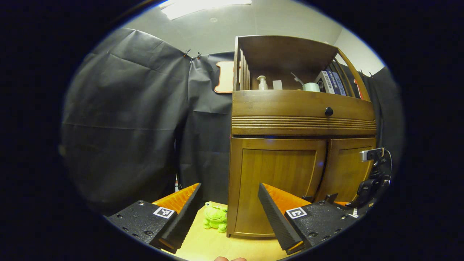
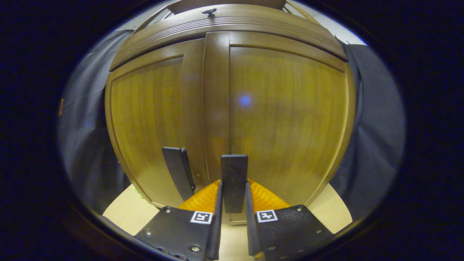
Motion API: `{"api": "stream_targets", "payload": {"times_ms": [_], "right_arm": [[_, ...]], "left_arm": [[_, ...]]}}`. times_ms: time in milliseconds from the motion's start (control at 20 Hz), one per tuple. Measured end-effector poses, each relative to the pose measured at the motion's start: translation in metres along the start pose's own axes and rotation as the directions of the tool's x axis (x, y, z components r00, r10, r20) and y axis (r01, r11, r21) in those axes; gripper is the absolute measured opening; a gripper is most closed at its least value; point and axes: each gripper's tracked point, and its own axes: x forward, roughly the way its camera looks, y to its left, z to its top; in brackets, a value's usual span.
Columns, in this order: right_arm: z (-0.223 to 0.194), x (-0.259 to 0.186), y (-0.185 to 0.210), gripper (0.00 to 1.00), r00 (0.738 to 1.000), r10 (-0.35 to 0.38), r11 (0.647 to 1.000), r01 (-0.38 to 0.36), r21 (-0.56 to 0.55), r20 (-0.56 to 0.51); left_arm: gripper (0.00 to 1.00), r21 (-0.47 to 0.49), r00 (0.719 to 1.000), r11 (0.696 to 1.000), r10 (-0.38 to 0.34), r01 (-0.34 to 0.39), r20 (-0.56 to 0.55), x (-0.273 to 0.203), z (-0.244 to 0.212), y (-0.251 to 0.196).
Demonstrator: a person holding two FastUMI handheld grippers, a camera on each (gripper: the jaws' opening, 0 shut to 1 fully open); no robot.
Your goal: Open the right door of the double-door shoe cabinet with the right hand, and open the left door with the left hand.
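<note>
The wooden shoe cabinet [image 1: 290,108] stands on a light table, with its left door [image 1: 279,177] and right door [image 1: 348,170] both closed. In the right gripper view the right door [image 2: 286,119] is very close. Its dark upright handle [image 2: 234,166] sits between my right gripper's [image 2: 233,184] fingers, which are shut on it. The left door's handle [image 2: 177,170] stands free just to the left on the left door [image 2: 145,123]. My left gripper [image 1: 230,185] is open and empty, well back from the left door. The right gripper [image 1: 339,201] is at the cabinet's lower right.
A green frog toy [image 1: 215,217] sits on the table [image 1: 210,243] by the cabinet's left front corner. Above the doors is a drawer with a black knob [image 1: 328,111], and an open shelf holds a pump bottle [image 1: 261,83], a cup and books. Black cloth [image 1: 127,119] hangs behind.
</note>
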Motion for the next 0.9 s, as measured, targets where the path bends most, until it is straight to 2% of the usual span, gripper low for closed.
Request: {"api": "stream_targets", "payload": {"times_ms": [50, 100, 150, 200, 250, 350, 400, 450, 550, 650, 750, 800, 900], "right_arm": [[0.004, 0.002, -0.009, 0.3, 0.999, -0.043, 0.999, 0.044, -0.014, 0.024], [0.006, -0.011, -0.039, 0.25, 0.983, -0.177, 0.983, 0.179, -0.038, 0.049], [0.007, -0.015, -0.064, 0.0, 0.967, -0.249, 0.968, 0.25, -0.013, 0.054], [0.009, -0.022, -0.071, 0.01, 0.97, -0.24, 0.971, 0.239, 0.032, 0.043], [0.008, -0.023, -0.081, 0.01, 0.973, -0.23, 0.971, 0.229, 0.076, 0.014], [0.012, -0.019, -0.098, 0.01, 0.97, -0.241, 0.959, 0.237, 0.154, 0.008], [0.013, -0.022, -0.102, 0.01, 0.967, -0.256, 0.953, 0.251, 0.169, 0.008], [0.012, -0.023, -0.1, 0.01, 0.964, -0.264, 0.951, 0.259, 0.169, 0.007], [0.012, -0.021, -0.092, 0.01, 0.966, -0.259, 0.955, 0.253, 0.154, 0.015], [0.017, -0.024, -0.089, 0.01, 0.97, -0.24, 0.962, 0.234, 0.138, 0.026], [0.015, -0.023, -0.088, 0.01, 0.976, -0.214, 0.97, 0.208, 0.126, 0.036], [0.015, -0.022, -0.086, 0.01, 0.98, -0.195, 0.974, 0.189, 0.122, 0.041], [0.015, -0.022, -0.081, 0.01, 0.987, -0.154, 0.983, 0.148, 0.113, 0.047]], "left_arm": [[0.92, 0.0, 1.0, 1.0, -0.006, 0.006, 0.001, -0.001, 0.0, -0.001], [0.92, -0.002, 1.0, 1.0, -0.014, 0.014, 0.001, -0.002, 0.0, -0.003], [0.92, -0.006, 1.0, 1.0, -0.024, 0.024, 0.001, -0.004, -0.001, -0.005], [0.96, -0.01, 0.999, 0.999, -0.035, 0.035, 0.0, -0.005, -0.001, -0.008], [0.92, -0.016, 0.999, 0.999, -0.047, 0.047, 0.001, -0.005, -0.003, -0.011], [0.99, -0.025, 0.997, 0.997, -0.08, 0.079, -0.006, -0.006, -0.005, -0.021], [0.92, -0.024, 0.996, 0.996, -0.091, 0.091, -0.002, -0.007, -0.005, -0.024], [0.96, -0.023, 0.995, 0.995, -0.102, 0.102, 0.004, -0.007, -0.003, -0.027], [0.92, -0.017, 0.992, 0.992, -0.126, 0.126, 0.008, -0.008, -0.003, -0.035], [0.96, -0.015, 0.989, 0.989, -0.144, 0.144, 0.012, -0.009, -0.002, -0.041], [0.92, -0.017, 0.988, 0.988, -0.152, 0.152, 0.018, -0.009, 0.0, -0.042], [0.96, -0.017, 0.988, 0.988, -0.15, 0.151, 0.021, -0.008, 0.001, -0.042], [0.95, -0.014, 0.99, 0.99, -0.14, 0.14, 0.029, -0.007, 0.002, -0.036]]}}
